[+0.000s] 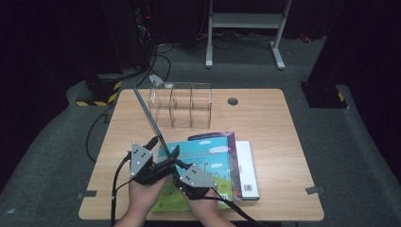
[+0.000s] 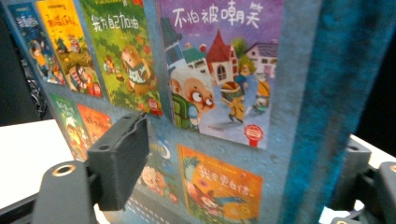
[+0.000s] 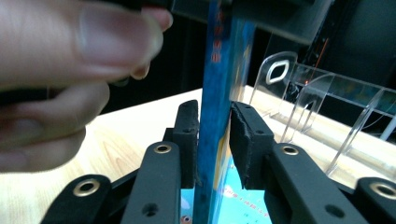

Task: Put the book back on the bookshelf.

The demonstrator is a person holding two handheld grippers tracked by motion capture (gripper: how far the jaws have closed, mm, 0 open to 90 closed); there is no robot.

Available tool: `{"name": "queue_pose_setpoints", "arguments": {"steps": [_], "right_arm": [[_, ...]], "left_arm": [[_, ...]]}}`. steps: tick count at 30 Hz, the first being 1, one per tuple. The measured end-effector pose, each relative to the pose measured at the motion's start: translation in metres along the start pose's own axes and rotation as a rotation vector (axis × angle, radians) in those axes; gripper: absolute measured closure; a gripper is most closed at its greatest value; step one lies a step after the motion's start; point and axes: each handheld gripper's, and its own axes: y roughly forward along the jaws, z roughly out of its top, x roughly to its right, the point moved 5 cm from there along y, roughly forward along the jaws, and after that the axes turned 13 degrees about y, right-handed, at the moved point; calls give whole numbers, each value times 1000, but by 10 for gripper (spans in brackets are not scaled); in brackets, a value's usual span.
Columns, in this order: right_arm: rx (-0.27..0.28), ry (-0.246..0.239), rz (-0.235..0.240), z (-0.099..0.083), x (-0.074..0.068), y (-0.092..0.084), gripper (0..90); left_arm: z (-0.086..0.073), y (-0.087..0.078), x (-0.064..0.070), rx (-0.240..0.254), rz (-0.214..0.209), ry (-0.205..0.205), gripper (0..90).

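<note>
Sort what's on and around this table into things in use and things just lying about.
In use: thin blue-spined picture book, standing upright; left gripper; right gripper, jaws either side of it; probably the clear acrylic divided rack; perhaps the flat stack of picture books.
Lying about: dark round cable hole in the wooden table; white metal frame on the floor.

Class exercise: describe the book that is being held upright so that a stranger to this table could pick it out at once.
On the wooden table, look at the near edge, where two books lie stacked. Above them, one thin picture book stands on edge, leaning toward the clear acrylic organiser. Unlike its flat neighbours, it is upright, blue-spined, its back printed with small cartoon covers.
</note>
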Motion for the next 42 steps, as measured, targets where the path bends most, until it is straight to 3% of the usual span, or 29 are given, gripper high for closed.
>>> {"name": "queue_pose_setpoints", "arguments": {"steps": [7,16,19,24,25,26,27,29,31,36,42], "right_arm": [[-20,18,18,-8,-3,2,712],[-65,8,59,-15,-7,4,677],[-107,17,100,-21,-10,6,663],[-130,14,127,-27,-13,5,662],[-138,23,145,-27,-13,4,661],[-140,18,148,-27,-13,4,660],[-141,21,145,-27,-14,3,660],[-140,19,144,-27,-13,0,660],[-134,20,139,-26,-11,-2,660],[-127,23,115,-23,-3,-7,659],[-129,38,82,-16,15,-15,671]], "left_arm": [[-3,-5,-2,14,11,-17,324],[-8,-15,-2,43,26,-27,434],[-10,-21,-4,58,23,-65,500],[-16,-30,-17,52,97,-78,684],[-18,-31,-23,42,70,-103,705],[-21,-29,-24,17,40,-95,685],[-23,-29,-23,7,63,-66,685],[-26,-31,-24,11,89,-54,710],[-28,-34,-29,20,96,-71,721],[-31,-40,-37,21,119,-70,742],[-34,-44,-44,25,131,-51,759]]}}
